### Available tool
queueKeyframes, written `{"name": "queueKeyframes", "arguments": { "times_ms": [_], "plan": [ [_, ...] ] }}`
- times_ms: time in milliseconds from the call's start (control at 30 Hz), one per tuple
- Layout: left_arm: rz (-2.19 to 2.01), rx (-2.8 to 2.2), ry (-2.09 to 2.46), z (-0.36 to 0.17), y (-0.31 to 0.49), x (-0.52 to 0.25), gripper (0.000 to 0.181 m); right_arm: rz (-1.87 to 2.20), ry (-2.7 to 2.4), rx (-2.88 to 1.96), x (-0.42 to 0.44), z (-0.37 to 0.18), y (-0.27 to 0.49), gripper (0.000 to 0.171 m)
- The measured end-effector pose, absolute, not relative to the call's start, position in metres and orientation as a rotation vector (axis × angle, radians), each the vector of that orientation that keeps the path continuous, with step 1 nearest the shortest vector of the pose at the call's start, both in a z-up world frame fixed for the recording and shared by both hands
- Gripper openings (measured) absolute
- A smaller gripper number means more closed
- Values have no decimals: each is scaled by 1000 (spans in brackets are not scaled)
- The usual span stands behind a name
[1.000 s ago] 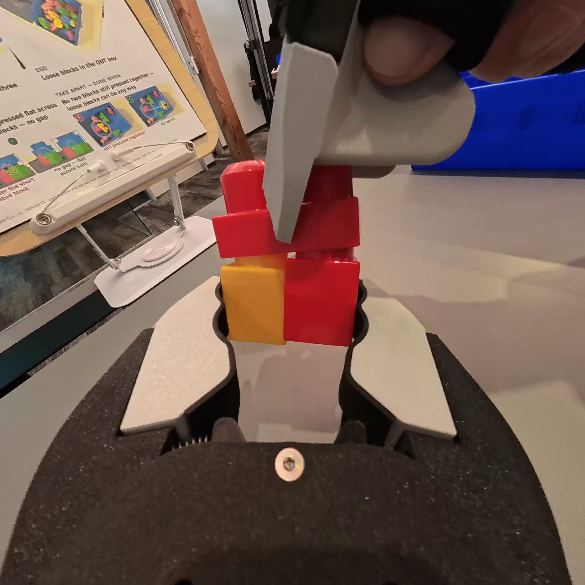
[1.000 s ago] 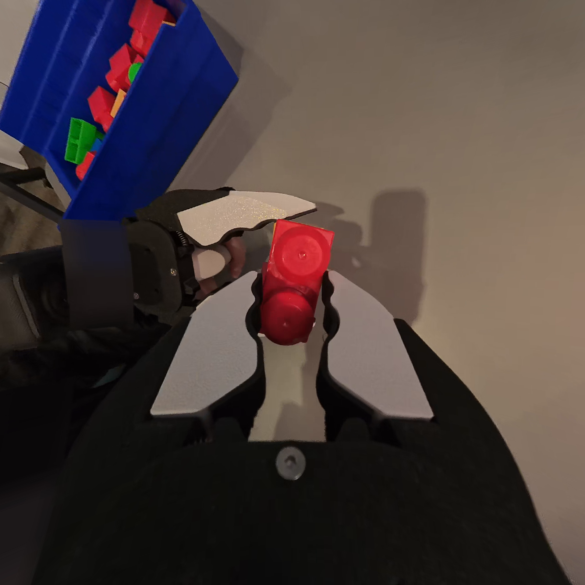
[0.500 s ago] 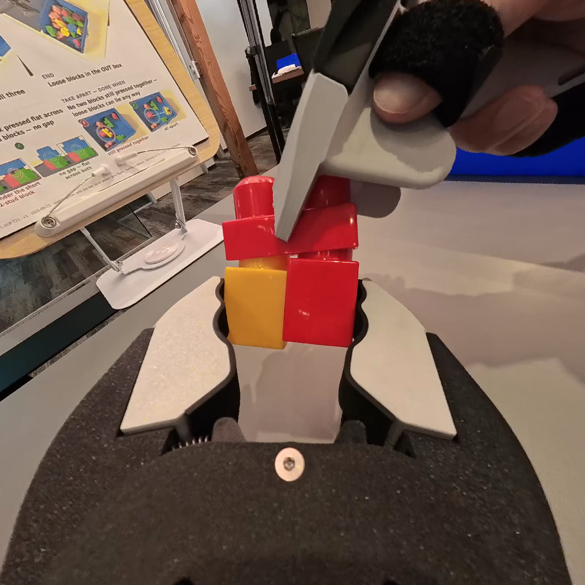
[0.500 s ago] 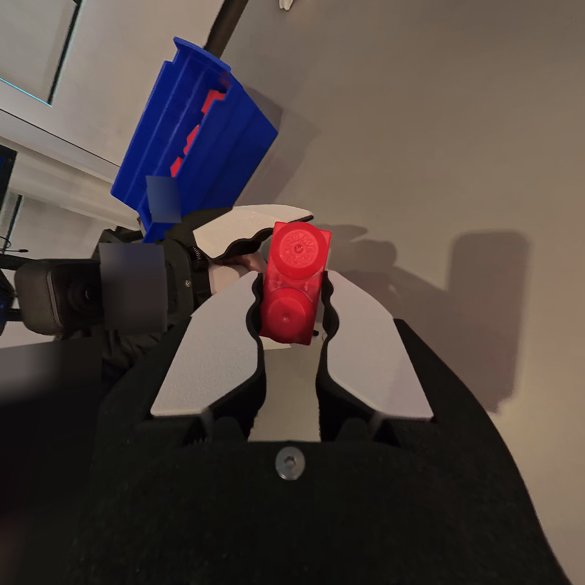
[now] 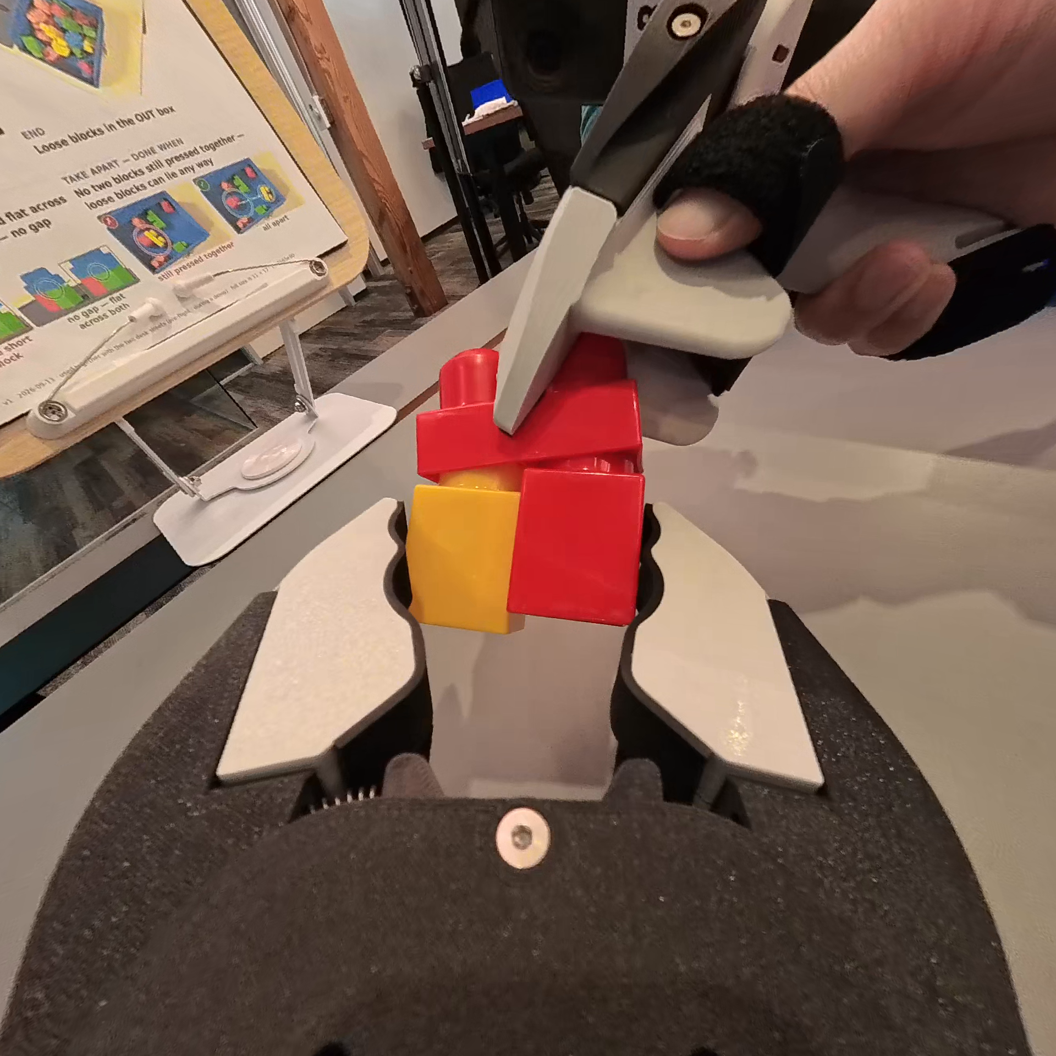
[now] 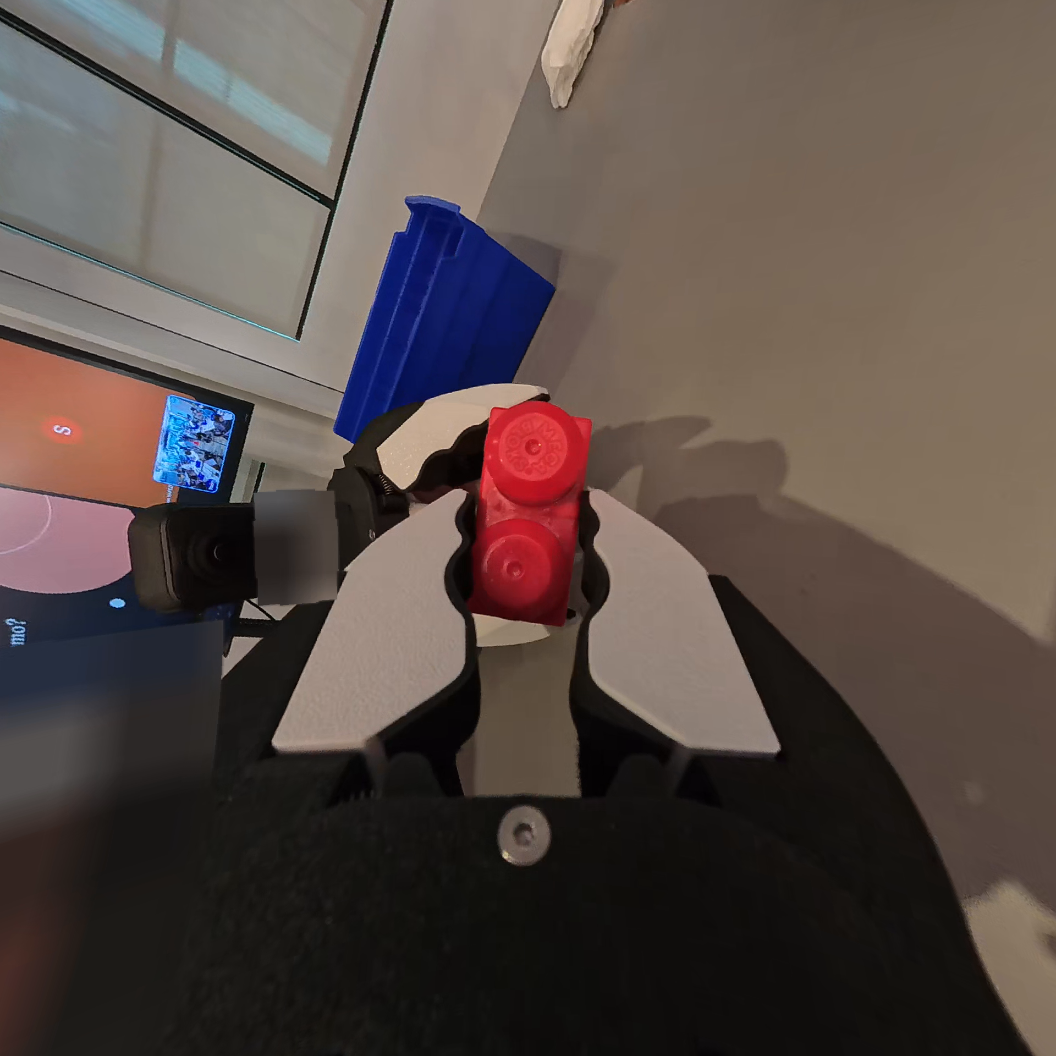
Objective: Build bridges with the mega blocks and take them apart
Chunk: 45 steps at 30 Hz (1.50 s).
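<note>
My left gripper (image 5: 523,563) is shut on two base blocks side by side, a yellow block (image 5: 460,557) and a red block (image 5: 574,543), held above the grey table (image 5: 857,571). A red two-stud top block (image 5: 531,428) sits across them, tilted, its left end lifted off the yellow block's stud. My right gripper (image 6: 523,563) is shut on that red top block (image 6: 528,514) from above; in the left wrist view its fingers (image 5: 537,320) clamp the block's middle. The left gripper shows behind the block in the right wrist view (image 6: 451,434).
An instruction board (image 5: 143,171) on a white stand (image 5: 268,474) stands at the table's left edge. A blue bin (image 6: 446,320) sits on the table beyond the grippers. A white crumpled cloth (image 6: 566,51) lies farther off. A person's hand (image 5: 914,200) holds the right gripper.
The right gripper has tilted and pulled the red top block up, prying its left end off the yellow block. Both grippers have lifted and rotated; the bin now shows side-on.
</note>
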<state>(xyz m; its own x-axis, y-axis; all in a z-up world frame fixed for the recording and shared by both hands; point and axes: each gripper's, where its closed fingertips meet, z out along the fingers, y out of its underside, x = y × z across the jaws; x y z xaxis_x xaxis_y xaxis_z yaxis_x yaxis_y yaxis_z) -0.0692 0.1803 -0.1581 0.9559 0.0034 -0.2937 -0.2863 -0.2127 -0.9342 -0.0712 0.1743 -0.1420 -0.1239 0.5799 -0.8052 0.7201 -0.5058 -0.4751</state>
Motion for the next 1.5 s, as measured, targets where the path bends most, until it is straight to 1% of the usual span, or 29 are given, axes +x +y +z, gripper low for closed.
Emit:
{"name": "queueKeyframes", "arguments": {
  "times_ms": [233,367,533,833,1200,1500],
  "plan": [
    [303,-1711,216,-148,178,-68,78,-1683,1519,1949,-67,-133,170,35],
    [310,-1693,187,-144,176,-73,78,-1649,1528,1906,-62,-130,162,40],
    [333,-1688,178,-143,176,-75,78,-1616,1589,1925,-61,-132,161,36],
    [332,-1666,175,-138,174,-73,77,-1586,1673,1917,-60,-131,158,36],
    [299,-1582,152,-122,167,-73,77,-1790,1436,1845,-64,-123,152,36],
    [378,-1575,199,-123,169,-72,77,-1872,1374,1788,-63,-122,156,36]
  ]
}}
